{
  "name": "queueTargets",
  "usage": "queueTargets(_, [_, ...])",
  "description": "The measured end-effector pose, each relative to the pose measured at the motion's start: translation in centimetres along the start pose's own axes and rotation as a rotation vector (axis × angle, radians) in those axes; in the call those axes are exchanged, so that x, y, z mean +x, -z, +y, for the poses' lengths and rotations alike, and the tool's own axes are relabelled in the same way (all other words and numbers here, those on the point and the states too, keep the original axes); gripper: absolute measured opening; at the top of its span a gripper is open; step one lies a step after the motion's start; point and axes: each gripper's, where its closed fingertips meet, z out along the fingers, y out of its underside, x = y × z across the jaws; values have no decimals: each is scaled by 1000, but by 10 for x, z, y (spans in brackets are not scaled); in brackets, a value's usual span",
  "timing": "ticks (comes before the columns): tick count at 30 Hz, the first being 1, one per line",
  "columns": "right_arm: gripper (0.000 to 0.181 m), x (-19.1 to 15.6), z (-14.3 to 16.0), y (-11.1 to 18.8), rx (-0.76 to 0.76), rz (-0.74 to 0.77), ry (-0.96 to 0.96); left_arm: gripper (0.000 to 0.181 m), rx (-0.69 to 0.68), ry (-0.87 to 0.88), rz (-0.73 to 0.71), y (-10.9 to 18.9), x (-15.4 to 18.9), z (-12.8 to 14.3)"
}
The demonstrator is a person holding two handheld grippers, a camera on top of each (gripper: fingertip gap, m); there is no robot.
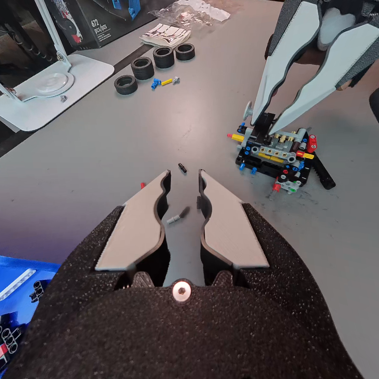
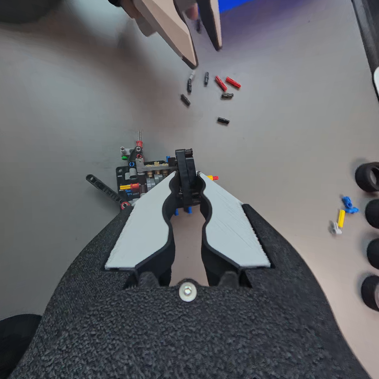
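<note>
My left gripper (image 1: 184,170) is open and empty, low over the grey table. A small black pin (image 1: 182,167) lies just beyond its fingertips. A grey-and-black pin (image 1: 177,215) lies on the table between its fingers, and a red pin (image 1: 142,185) lies beside its left finger. My right gripper (image 2: 186,174) is shut on the black upright part (image 2: 185,164) at one end of a toy-brick assembly (image 2: 141,176). The assembly (image 1: 274,155) rests on the table. The right gripper (image 1: 262,128) also shows from above in the left wrist view. The left gripper (image 2: 206,57) shows at the top of the right wrist view.
Several black tyres (image 1: 142,67) and small blue, yellow and grey parts (image 1: 166,81) lie farther off. Loose black pins (image 2: 223,120) and red pins (image 2: 221,83) lie scattered between the grippers. A blue parts bin (image 1: 20,287), a white stand base (image 1: 51,88), a dark box (image 1: 88,24) and a booklet (image 1: 166,35) border the table. Left tips to right tips: about 11 cm.
</note>
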Motion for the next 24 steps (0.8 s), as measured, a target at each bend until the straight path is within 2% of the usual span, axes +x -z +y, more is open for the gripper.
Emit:
queueTargets(6, [17, 48, 49, 34, -90, 263, -235, 26, 62, 24, -9, 8, -6, -11])
queueTargets(11, [17, 55, 74, 55, -75, 411, -443, 24, 94, 14, -21, 12, -6, -17])
queueTargets(20, [18, 43, 65, 56, 18, 424, -475, 25, 178, 28, -43, 24, -15, -33])
queueTargets(22, [19, 45, 50, 65, 94, 418, -443, 26, 219, -12, -76, 35, -27, -48])
queueTargets(24, [20, 53, 33, 81, 173, 453, -395, 26, 270, -60, -144, 53, -53, -75])
